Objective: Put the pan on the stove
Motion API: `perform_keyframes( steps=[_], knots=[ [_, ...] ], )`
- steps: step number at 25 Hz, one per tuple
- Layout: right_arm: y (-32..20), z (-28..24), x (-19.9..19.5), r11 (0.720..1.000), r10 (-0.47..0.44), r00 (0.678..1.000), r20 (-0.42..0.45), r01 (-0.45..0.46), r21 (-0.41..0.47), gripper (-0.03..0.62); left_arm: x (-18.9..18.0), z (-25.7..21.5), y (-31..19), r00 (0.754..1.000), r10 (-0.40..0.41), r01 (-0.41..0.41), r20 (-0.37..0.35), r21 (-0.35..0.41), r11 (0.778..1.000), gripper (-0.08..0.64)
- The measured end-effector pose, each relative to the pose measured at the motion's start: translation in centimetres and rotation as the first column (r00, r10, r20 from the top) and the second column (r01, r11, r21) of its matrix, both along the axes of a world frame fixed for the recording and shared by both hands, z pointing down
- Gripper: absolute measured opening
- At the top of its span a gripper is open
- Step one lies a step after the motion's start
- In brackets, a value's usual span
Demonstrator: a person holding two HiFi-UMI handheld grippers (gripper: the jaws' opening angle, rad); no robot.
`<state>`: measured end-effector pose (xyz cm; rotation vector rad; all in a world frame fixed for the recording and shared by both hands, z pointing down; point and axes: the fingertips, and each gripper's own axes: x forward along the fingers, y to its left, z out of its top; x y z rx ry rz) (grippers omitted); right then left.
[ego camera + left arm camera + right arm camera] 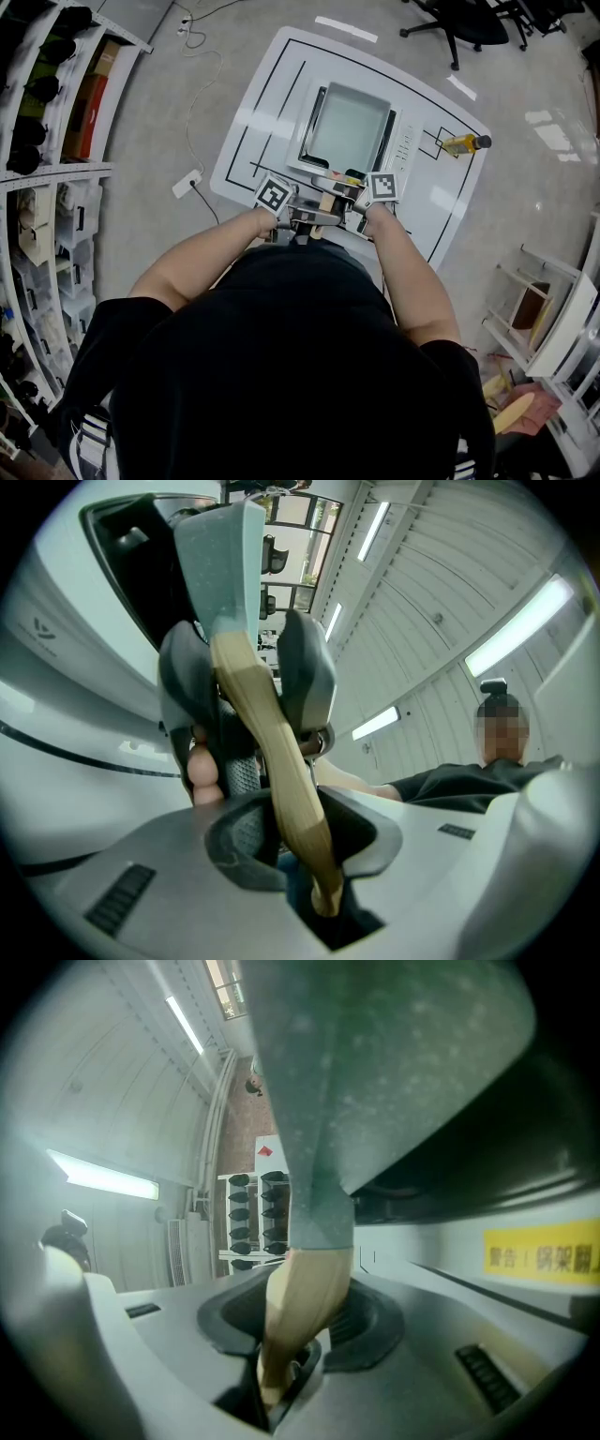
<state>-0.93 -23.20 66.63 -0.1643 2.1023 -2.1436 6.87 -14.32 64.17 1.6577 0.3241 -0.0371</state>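
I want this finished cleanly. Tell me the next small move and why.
Probably lower the square grey-green pan gently until it sits flat on the white black-topped stove. Both the left tool and right tool are shut on its light wooden handle, the pan is already over the stove, and whether its base touches cannot be told.
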Motion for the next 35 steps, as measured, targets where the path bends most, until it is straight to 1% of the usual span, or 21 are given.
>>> perform_keyframes(
  steps=[4, 9, 12, 15, 17, 21, 23, 26, 30, 32, 34, 35],
  knots=[
    [0.0, 0.0, 0.0, 1.000, 0.003, 1.000, 0.002, -0.003, -0.009, 0.135, 0.0, 0.0, 0.0, 1.000, -0.001, 0.001, -0.005, -0.001, 1.000, 0.101],
    [-0.1, 0.1, -0.1, 1.000, -0.003, 1.000, 0.012, 0.002, 0.009, 0.137, -0.1, 0.0, -0.1, 1.000, -0.005, 0.005, -0.008, 0.000, 1.000, 0.103],
    [-0.1, 0.0, -0.1, 1.000, 0.000, 1.000, 0.016, 0.000, -0.003, 0.138, 0.0, 0.1, -0.1, 1.000, 0.006, -0.007, 0.002, 0.026, 1.000, 0.107],
    [-0.1, 0.0, 0.0, 1.000, 0.004, 1.000, 0.020, -0.003, -0.009, 0.140, 0.0, 0.2, -0.2, 1.000, 0.012, -0.012, -0.003, 0.052, 0.999, 0.107],
    [-0.1, 0.1, 0.1, 1.000, 0.008, 1.000, 0.023, -0.008, -0.018, 0.141, -0.1, 0.6, -0.1, 1.000, 0.020, -0.020, 0.010, 0.067, 0.998, 0.109],
    [-0.1, 0.2, 0.2, 1.000, 0.015, 1.000, 0.028, -0.014, -0.028, 0.146, -0.1, 0.5, -0.1, 1.000, 0.018, -0.019, 0.018, 0.034, 0.999, 0.118],
    [-0.4, 0.2, 0.2, 0.999, 0.022, 0.999, 0.034, -0.021, -0.031, 0.159, -0.1, 0.1, -0.2, 1.000, 0.016, -0.016, 0.005, 0.022, 1.000, 0.136],
    [-0.7, 0.1, 0.5, 0.998, 0.044, 0.998, 0.051, -0.042, -0.044, 0.195, -0.1, -0.6, -0.4, 0.999, 0.015, -0.015, -0.032, -0.002, 1.000, 0.202],
    [-1.2, 0.1, 0.8, 0.996, 0.074, 0.996, 0.051, -0.071, -0.061, 0.242, 0.2, -0.9, -0.3, 0.999, 0.034, -0.033, -0.042, 0.033, 0.999, 0.282],
    [-1.1, 0.2, 1.0, 0.995, 0.078, 0.996, 0.044, -0.075, -0.068, 0.259, 0.4, -1.2, -0.2, 0.998, 0.040, -0.039, -0.053, 0.025, 0.999, 0.303],
    [-1.1, 0.3, 1.1, 0.994, 0.082, 0.996, 0.040, -0.080, -0.069, 0.262, 0.5, -1.5, 0.0, 0.997, 0.041, -0.041, -0.068, 0.002, 0.999, 0.318],
    [-1.1, 0.3, 1.2, 0.995, 0.082, 0.996, 0.038, -0.080, -0.064, 0.264, 0.5, -1.5, 0.0, 0.997, 0.042, -0.042, -0.067, 0.002, 0.999, 0.322]
  ],
)
